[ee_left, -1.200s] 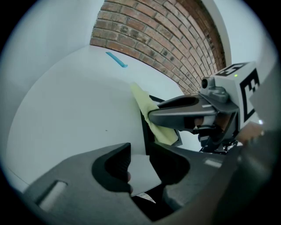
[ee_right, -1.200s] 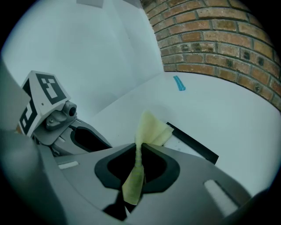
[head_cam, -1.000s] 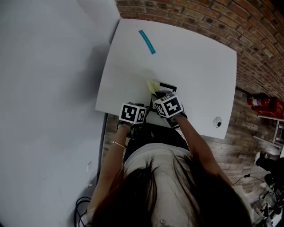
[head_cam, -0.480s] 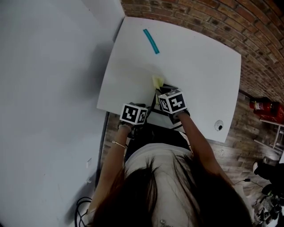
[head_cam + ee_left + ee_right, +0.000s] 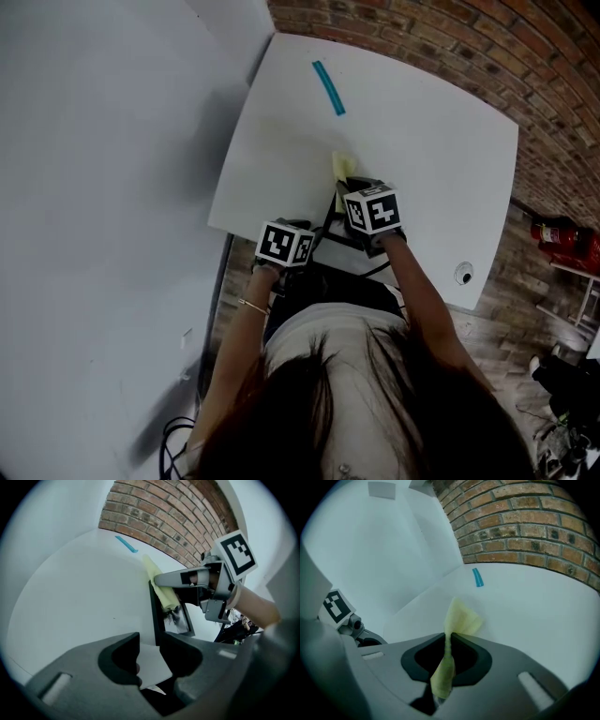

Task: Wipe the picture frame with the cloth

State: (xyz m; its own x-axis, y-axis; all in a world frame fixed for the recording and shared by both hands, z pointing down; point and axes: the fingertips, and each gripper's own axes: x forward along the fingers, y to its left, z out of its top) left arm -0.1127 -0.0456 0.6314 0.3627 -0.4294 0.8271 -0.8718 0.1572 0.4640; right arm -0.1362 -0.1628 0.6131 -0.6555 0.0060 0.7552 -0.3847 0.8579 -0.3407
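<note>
A black picture frame (image 5: pixel 174 620) lies near the front edge of the white table (image 5: pixel 431 141). In the left gripper view its dark left edge runs down between my left gripper's (image 5: pixel 149 641) jaws, which are shut on its near corner. My right gripper (image 5: pixel 447 637) is shut on a yellow cloth (image 5: pixel 460 616). The cloth (image 5: pixel 161 592) presses on the frame's far end, with the right gripper (image 5: pixel 159 579) above it. From the head view the cloth (image 5: pixel 342 169) pokes out beyond the right gripper (image 5: pixel 351 190), and the left gripper (image 5: pixel 298 246) sits at the table's front edge.
A teal strip (image 5: pixel 328 87) lies toward the far side of the table. A brick wall (image 5: pixel 525 66) runs behind and to the right, a white wall (image 5: pixel 103 187) to the left. A round cable port (image 5: pixel 459 273) sits at the table's near right corner.
My right gripper has slid the cloth a little farther away from me along the frame. The left gripper has stayed at the frame's near corner.
</note>
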